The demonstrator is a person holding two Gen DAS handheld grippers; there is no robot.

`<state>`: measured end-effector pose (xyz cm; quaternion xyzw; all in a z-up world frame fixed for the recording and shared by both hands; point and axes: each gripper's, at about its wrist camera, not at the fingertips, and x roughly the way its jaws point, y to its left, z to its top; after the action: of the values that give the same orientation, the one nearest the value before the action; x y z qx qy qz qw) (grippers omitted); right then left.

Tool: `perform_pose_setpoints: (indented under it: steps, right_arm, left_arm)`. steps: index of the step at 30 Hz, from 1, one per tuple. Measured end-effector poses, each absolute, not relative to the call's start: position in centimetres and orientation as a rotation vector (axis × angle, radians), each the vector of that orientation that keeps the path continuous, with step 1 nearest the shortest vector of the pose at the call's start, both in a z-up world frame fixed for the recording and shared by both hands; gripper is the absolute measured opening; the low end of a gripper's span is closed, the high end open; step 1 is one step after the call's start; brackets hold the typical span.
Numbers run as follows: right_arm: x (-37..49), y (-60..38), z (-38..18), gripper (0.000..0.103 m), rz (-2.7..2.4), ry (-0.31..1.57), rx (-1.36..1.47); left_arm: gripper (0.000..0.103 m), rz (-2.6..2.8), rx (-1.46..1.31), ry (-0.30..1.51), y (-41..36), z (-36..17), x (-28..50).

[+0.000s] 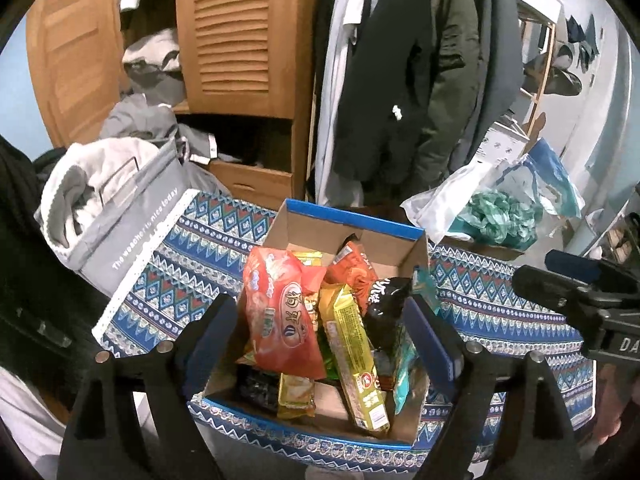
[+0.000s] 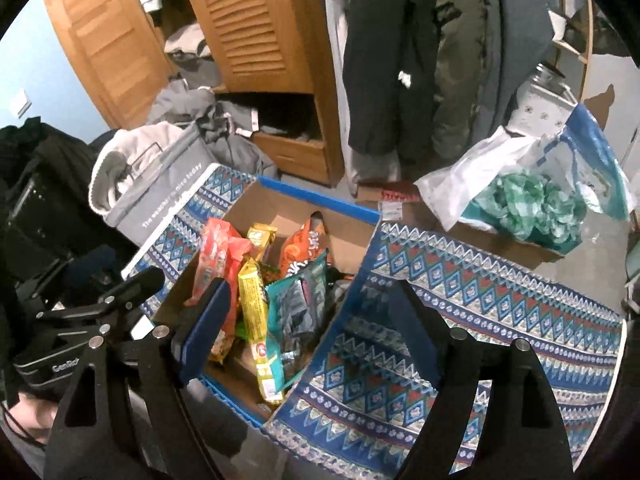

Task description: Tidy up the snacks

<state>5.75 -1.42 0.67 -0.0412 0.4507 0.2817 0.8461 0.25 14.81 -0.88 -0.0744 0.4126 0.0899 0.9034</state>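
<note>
The cardboard box (image 1: 356,236) with blue rims is seen from the left wrist view almost straight on, and its near wall and brown bottom are shown; in the right wrist view (image 2: 316,216) it is seen at an angle, and its near right part is hidden behind a fold of the patterned cloth (image 2: 480,300). The box stands on this cloth, which covers the worktop and is woven-looking, with blue, red and white zigzag bands. The snacks are found inside the box: a crinkled orange-red packet (image 1: 280,312), a long yellow packet (image 1: 356,356) with a glossy surface, a black bag (image 1: 386,312) and a small orange bag (image 1: 352,268). A teal foil bag (image 2: 296,304) is shown clearly only in the right wrist view. The left gripper (image 1: 320,344) is held above the box with its jaws spread wide, nothing being pinched. The right gripper (image 2: 312,332) is likewise held with jaws spread and empty. A grey fabric storage bin (image 1: 132,224) with printed white letters is seen at the left, and a white plastic bag (image 2: 500,176) at the right.
</note>
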Motion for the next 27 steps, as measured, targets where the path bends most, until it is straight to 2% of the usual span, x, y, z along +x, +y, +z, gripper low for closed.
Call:
perform_pose_setpoints:
  steps: [5, 27]
  right_arm:
    - [5.1, -2.9, 1.4, 0.082, 0.585, 0.929, -0.079]
    - [5.0, -6.7, 1.5, 0.082, 0.556, 0.898, -0.079]
  left_arm:
    - [0.093, 0.185, -0.148, 0.842, 14.2, -0.5, -0.3]
    - [0.094, 0.187, -0.109, 0.821, 11.0, 1.5, -0.5]
